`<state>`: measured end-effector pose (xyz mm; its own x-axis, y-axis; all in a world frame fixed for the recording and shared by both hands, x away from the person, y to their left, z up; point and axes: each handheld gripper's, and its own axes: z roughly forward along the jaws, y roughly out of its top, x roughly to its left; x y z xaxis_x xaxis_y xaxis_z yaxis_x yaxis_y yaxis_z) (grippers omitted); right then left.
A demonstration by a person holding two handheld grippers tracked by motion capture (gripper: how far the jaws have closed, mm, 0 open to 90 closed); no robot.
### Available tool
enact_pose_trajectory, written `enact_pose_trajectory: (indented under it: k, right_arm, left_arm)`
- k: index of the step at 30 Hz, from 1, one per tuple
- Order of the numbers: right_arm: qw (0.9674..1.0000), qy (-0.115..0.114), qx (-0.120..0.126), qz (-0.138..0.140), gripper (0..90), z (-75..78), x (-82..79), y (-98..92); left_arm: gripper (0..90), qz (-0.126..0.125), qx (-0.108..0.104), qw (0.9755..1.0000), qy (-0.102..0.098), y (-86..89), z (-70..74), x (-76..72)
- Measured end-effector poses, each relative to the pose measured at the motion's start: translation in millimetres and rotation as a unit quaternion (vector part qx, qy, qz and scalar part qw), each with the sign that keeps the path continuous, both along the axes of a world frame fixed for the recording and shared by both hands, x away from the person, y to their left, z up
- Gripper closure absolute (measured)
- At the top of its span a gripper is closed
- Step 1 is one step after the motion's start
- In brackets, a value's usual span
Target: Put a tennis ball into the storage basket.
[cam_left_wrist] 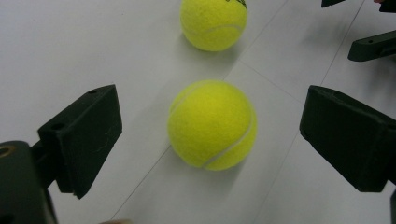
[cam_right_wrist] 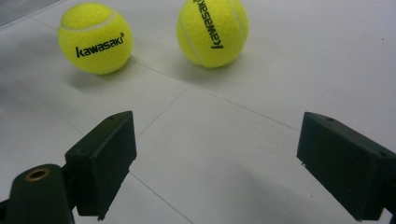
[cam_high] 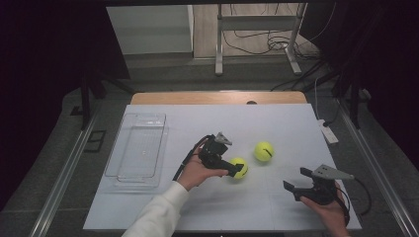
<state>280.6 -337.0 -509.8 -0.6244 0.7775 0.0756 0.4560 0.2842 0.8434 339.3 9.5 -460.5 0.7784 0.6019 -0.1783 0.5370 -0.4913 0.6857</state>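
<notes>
The left hand-held gripper (cam_left_wrist: 210, 135) is reaching over a tennis ball (cam_left_wrist: 212, 124) lying on the white tabletop (cam_high: 276, 207), its jaws spread wide with the ball sitting between them, untouched. A second tennis ball (cam_high: 264, 151) is resting just beyond. The right hand-held gripper (cam_high: 296, 180) is hovering well apart, jaws released.

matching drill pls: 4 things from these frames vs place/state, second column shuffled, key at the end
1. near tennis ball
2. far tennis ball
3. clear tray
4. right gripper

a. open, above bare table, nothing between its fingers
b. on the table's left side, empty
c. between the open fingers of the left gripper
d. on the table, beyond both grippers, untouched

Pairs: 1-c, 2-d, 3-b, 4-a
</notes>
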Motion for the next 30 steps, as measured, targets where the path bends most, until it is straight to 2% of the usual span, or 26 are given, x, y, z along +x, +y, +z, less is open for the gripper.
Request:
enact_pose_trajectory:
  k: [6, 17, 30]
  right_arm:
    - [1.0000, 0.000, 0.000, 0.000, 12.5, -0.3, 0.3, -0.1]
    - [1.0000, 0.001, 0.000, 0.001, 12.5, -0.5, 0.4, -0.2]
    - [1.0000, 0.001, 0.001, -0.001, 12.4, -0.1, 0.3, -1.4]
  left_arm:
    - [6.3, -0.003, -0.002, 0.9999, 0.010, -1.7, -2.2, 2.7]
    - [5.8, -0.007, 0.008, 0.9997, 0.022, -7.7, -8.4, 6.9]
    - [5.3, -0.012, 0.017, 0.9994, 0.027, -13.8, -10.9, 7.9]
